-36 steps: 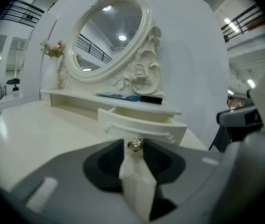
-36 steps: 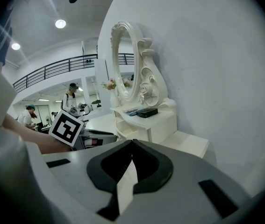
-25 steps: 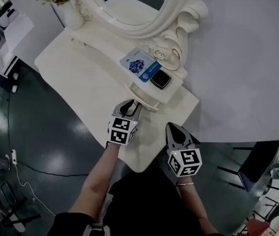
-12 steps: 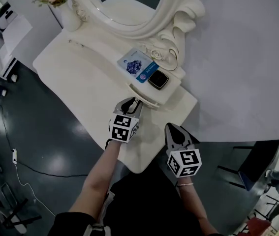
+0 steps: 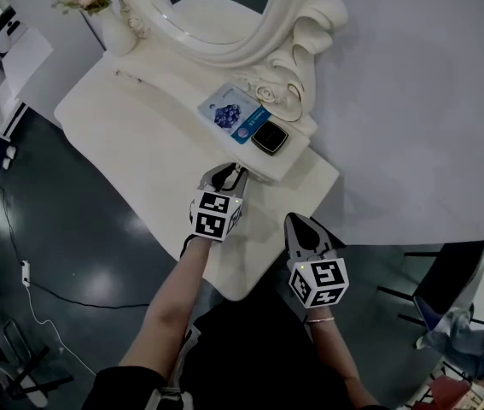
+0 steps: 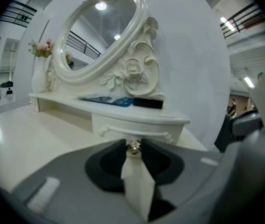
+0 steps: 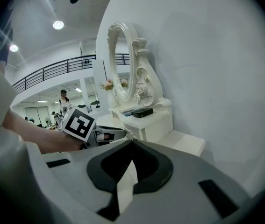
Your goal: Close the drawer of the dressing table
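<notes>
Jaws of our left gripper [image 5: 232,174] are closing around the drawer's small knob [image 6: 133,147], which sits between their tips. We see the drawer [image 6: 123,126] under the raised shelf [image 6: 151,116] of the dressing table [image 5: 139,135], nearly flush with its front. Our right gripper [image 7: 131,142] hovers by the table's edge, jaws together on nothing.

The left gripper [image 5: 227,176] has its jaws closing with the drawer knob [image 6: 133,147] between them. Straight ahead of its fingers [image 6: 113,160] the drawer front [image 6: 137,125] blocks the way. Above the fingers, 2 things crowd the shelf [image 6: 169,118]: a blue packet [image 5: 231,114] and a black box [image 5: 270,137], backed by the mirror frame [image 5: 297,45]. Left of the fingers, bare tabletop [image 5: 139,126] runs clear to the vase [image 5: 122,28].
</notes>
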`<state>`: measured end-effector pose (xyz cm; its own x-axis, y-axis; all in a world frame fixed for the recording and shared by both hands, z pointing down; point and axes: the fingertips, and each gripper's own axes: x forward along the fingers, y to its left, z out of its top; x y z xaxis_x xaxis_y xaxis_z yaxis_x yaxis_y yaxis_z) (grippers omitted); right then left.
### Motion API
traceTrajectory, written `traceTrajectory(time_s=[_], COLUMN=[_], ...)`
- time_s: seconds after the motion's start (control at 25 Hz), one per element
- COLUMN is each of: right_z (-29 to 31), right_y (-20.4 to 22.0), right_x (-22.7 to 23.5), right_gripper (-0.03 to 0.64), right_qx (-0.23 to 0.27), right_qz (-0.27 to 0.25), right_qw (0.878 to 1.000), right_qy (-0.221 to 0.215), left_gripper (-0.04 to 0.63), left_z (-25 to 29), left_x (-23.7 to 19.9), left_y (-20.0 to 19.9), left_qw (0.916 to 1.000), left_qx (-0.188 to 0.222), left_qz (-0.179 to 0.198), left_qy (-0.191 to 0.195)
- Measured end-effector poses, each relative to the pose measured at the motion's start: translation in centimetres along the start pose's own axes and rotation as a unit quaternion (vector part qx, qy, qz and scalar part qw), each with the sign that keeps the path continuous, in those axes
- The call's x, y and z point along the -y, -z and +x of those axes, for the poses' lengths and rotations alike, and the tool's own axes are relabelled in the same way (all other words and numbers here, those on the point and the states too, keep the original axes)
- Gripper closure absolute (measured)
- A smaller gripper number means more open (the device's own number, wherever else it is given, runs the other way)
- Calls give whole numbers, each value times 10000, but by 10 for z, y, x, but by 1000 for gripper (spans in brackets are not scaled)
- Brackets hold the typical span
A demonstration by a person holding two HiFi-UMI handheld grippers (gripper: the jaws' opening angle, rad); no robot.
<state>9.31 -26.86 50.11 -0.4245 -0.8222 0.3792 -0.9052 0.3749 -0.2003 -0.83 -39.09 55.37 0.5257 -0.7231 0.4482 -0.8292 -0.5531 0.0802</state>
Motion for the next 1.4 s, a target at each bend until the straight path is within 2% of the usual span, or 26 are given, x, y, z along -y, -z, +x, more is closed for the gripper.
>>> traceTrajectory(time_s=[0.84, 1.4], right_z=[-13, -25], right_y=[0, -8], right_x=[2, -9], right_gripper=[612, 612], right_qx=[51, 288], right_qz=[27, -93], right_qw=[10000, 9995], right_qy=[77, 90], left_gripper=[482, 492], left_z=[11, -41], left_x=[-1, 1], left_y=[-6, -11], left_qw=[9999, 9994], left_qx=[-33, 197], left_qz=[-119, -105], left_qy=[-119, -274])
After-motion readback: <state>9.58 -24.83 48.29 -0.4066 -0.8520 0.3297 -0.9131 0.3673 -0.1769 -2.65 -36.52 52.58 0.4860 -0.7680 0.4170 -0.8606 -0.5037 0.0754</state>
